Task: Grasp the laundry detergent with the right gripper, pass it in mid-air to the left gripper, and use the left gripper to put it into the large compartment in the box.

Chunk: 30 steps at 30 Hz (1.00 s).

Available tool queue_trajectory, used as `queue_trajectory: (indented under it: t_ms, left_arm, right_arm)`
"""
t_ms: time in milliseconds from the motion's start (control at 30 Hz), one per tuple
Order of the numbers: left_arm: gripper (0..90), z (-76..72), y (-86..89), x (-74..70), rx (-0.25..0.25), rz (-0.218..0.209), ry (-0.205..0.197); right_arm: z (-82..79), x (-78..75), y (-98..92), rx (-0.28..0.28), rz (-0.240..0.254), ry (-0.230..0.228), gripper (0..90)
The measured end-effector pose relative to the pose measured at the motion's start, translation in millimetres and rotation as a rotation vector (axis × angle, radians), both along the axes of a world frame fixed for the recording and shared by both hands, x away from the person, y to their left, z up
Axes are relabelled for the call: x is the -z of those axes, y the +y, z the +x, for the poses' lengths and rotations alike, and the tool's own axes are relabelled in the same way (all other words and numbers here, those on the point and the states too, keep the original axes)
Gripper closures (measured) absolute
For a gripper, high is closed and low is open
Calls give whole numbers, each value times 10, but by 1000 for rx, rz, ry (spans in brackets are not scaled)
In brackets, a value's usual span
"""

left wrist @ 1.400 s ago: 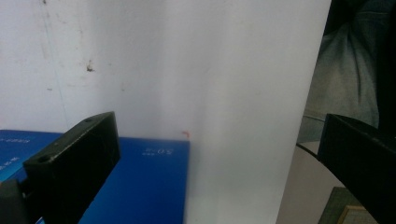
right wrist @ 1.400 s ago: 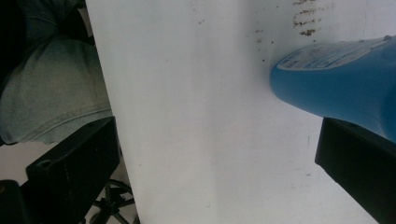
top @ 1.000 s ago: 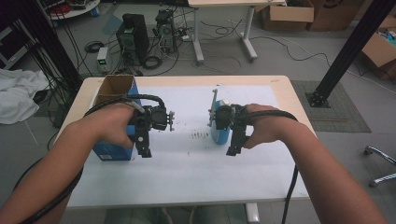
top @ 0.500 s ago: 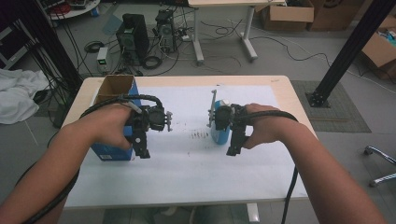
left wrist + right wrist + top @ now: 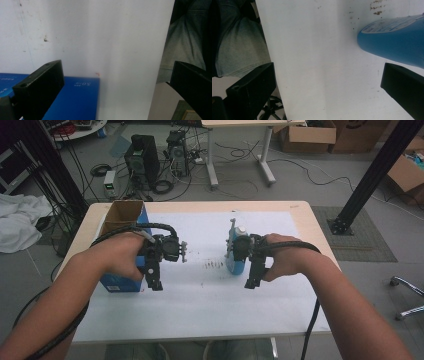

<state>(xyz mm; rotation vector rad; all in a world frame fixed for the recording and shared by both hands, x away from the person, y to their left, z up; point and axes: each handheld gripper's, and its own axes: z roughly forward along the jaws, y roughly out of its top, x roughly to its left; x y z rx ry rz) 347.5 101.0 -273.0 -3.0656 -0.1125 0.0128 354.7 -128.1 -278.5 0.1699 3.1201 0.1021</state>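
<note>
An open-topped blue box stands at the table's left, and its blue side lies close under my left jaw. My left gripper points down toward the near edge beside that box, open and empty. A blue bottle with a white top stands mid-table; its blue body lies just above my right jaw. My right gripper hangs next to the bottle, pointing down, and is open with nothing between its jaws.
A white sheet covers the wooden table. Brown specks lie between box and bottle. The person's trousers show past the near edge. Computers, cables and cardboard boxes sit on the floor behind.
</note>
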Motion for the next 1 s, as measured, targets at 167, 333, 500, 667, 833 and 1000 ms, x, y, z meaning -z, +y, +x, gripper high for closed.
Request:
queue_trajectory:
  t_ms: [167,333,500,667,833,1000]
  left_arm:
    - [0,9,-30,-52,7,-5,-7]
    - [0,-7,-31,-82,12,-16,-14]
    - [0,-2,-3,-57,6,-12,-10]
    - [0,7,59,-24,-5,-11,-7]
    - [1,28,91,-7,-13,-14,-3]
    - [1,53,83,14,-15,-5,0]
  right_arm:
    - [-14,16,-40,12,26,4,0]
    - [-20,56,-120,46,181,9,0]
    - [-28,77,-182,94,288,-39,0]
    - [-57,87,-282,155,500,-46,0]
    - [-97,142,-352,198,641,-41,0]
    - [-172,239,-433,294,757,-104,0]
